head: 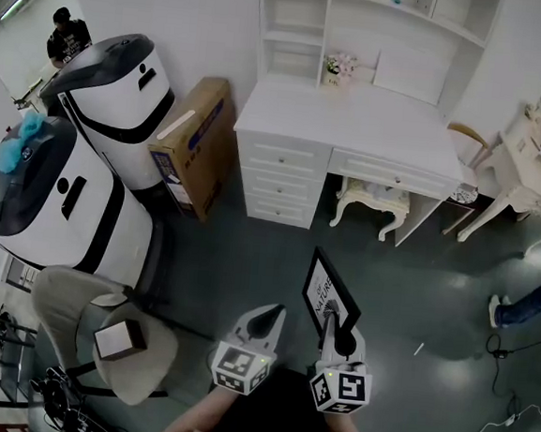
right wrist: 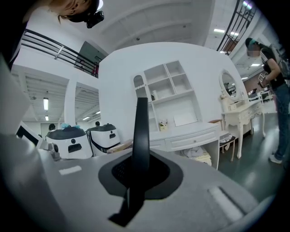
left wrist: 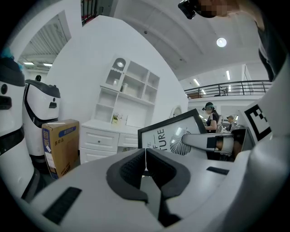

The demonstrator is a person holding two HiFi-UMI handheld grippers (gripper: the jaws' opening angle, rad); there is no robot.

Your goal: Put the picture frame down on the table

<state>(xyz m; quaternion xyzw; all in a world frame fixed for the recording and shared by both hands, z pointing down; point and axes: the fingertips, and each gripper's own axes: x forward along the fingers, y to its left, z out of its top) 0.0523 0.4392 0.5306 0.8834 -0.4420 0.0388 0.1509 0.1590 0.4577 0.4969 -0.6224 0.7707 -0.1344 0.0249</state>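
Right gripper (right wrist: pixel 138 170): jaws clamped on the lower edge of the picture frame (right wrist: pixel 141 131); the frame rose straight up from between the pads, seen edge-on.
Left gripper (left wrist: pixel 145 164): jaws pressed together with nothing between them; it was held just to the left of the right gripper and was not touching the frame.
Frame position: in the air, just ahead of and above the right gripper, tilted; floor lay beneath it; not yet on the table.
Frame build: thin dark border round a pale print with lettering.
Handling, as a judgement: probably light and stiff; the front looked glazed, so likely fragile and slippery; a pinch at one thin edge would let it swing about the pads.
Where to hold, as a judgement: on the dark border rather than the face; the free left gripper could steady the far edge while it is set down.
Table (head: pixel 354 124): white desk well ahead of both grippers; its top was mostly bare, with a small flower pot (head: pixel 338 68) at the back.
Further out: a cardboard box (head: pixel 194 143) ahead and left of the left gripper, beside the desk; a stool (head: pixel 371 198) under the desk.
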